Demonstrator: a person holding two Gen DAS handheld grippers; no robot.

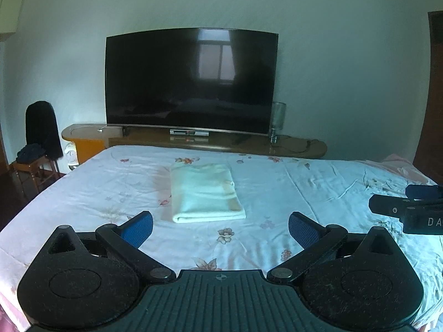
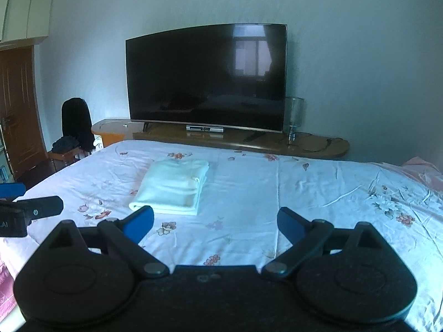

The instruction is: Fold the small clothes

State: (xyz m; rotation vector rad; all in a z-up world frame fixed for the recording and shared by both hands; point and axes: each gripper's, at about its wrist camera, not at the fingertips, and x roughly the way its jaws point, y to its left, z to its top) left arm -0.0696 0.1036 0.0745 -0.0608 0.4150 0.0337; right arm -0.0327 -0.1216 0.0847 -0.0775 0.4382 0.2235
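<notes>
A pale cream garment [image 1: 205,192] lies folded into a neat rectangle on the flowered white bedsheet [image 1: 304,182], towards the far middle of the bed. My left gripper [image 1: 220,225] hovers above the sheet just short of the garment, open, with nothing between its blue pads [image 1: 138,228]. From the right wrist the same folded garment [image 2: 173,186] sits ahead and left. My right gripper [image 2: 215,222] is also open and empty above the bedsheet [image 2: 318,193]. Each gripper shows at the edge of the other's view: the right gripper [image 1: 409,207] and the left gripper [image 2: 27,207].
A large dark television [image 1: 191,80] stands on a long wooden shelf [image 1: 299,145] behind the bed, with a glass vase [image 1: 278,119] at its right end. A chair draped in dark clothes [image 1: 38,135] stands left. A wooden door [image 2: 19,110] is at far left.
</notes>
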